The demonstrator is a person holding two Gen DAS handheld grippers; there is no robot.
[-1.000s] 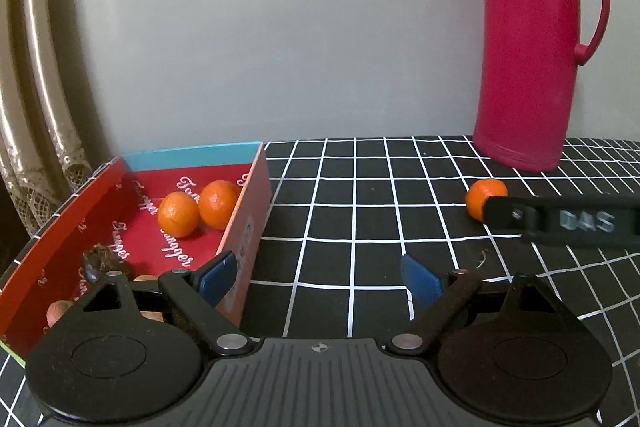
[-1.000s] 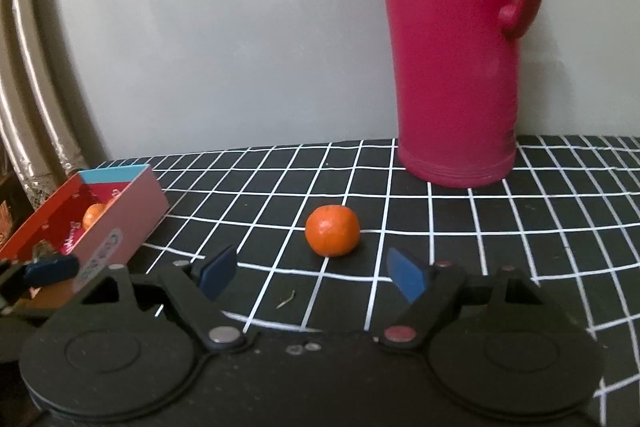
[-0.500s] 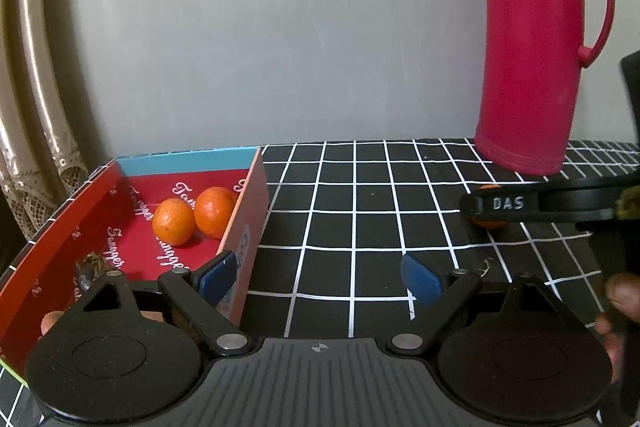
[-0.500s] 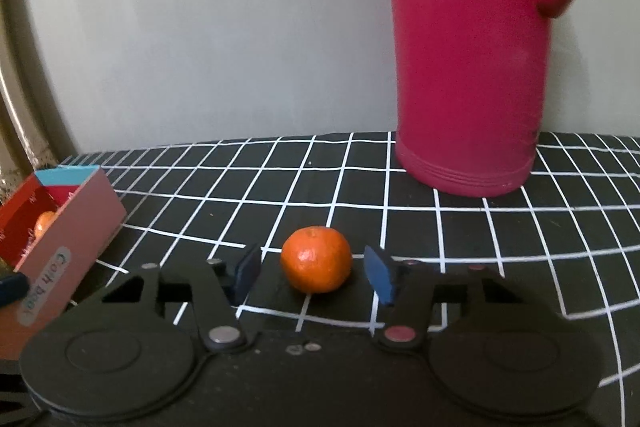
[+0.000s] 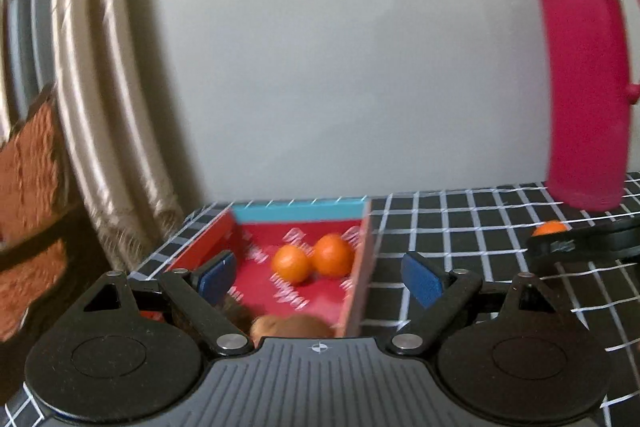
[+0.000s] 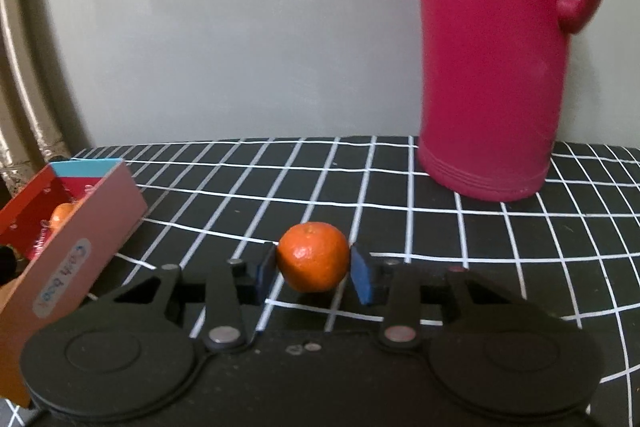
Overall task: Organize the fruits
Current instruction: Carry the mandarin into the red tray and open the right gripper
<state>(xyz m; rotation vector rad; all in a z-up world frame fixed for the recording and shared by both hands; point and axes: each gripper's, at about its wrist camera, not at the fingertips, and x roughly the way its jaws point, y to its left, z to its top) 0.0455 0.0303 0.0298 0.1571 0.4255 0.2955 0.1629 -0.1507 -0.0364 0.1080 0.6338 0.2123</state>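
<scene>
My right gripper [image 6: 314, 273] is shut on a small orange mandarin [image 6: 313, 256] low over the black grid tablecloth; both blue pads touch its sides. That mandarin also shows at the right of the left wrist view [image 5: 551, 227], behind the right gripper's finger. A red cardboard box [image 5: 362, 267] with a blue far wall holds two mandarins [image 5: 291, 263] [image 5: 333, 254] and brownish fruit [image 5: 292, 325] near its front. My left gripper [image 5: 320, 277] is open and empty, hovering over the box's near end. The box lies at the left in the right wrist view [image 6: 80, 227].
A tall pink thermos jug [image 6: 492, 67] stands at the back right on the tablecloth [image 6: 400, 187]; it also shows in the left wrist view [image 5: 584, 87]. A grey wall is behind. A beige curtain [image 5: 92, 87] hangs at the left.
My right gripper has closed from open around the mandarin to gripping it. My left gripper has shifted left and now looks over the box.
</scene>
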